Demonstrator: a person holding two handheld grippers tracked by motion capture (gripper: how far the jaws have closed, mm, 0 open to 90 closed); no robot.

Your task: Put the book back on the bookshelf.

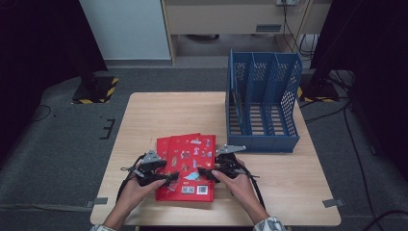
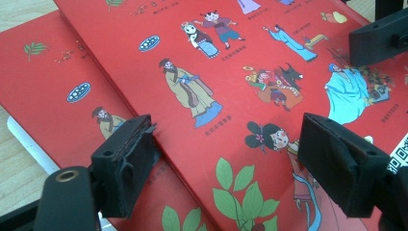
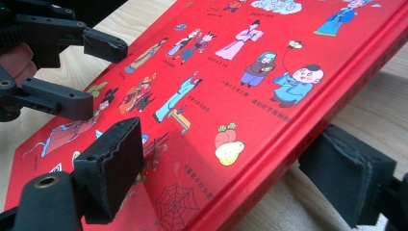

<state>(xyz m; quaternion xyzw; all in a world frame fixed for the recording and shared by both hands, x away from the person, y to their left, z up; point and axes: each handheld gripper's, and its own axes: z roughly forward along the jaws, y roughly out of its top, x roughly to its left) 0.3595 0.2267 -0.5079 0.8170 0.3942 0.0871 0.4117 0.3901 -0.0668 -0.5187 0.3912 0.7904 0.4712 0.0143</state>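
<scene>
Top book: the red hardcover book with cartoon figures (image 1: 191,163) lies on a second red book (image 1: 162,144), near the front edge of the light wooden tabletop (image 1: 168,110).
Left hand-held gripper (image 1: 166,177): jaws wide apart, above the top book's left part, not holding.
Right hand-held gripper (image 1: 206,173): jaws wide, one on each side of the book's right edge, not closed.
Blue plastic file rack (image 1: 262,101): upright, at the back right, well apart.
</scene>
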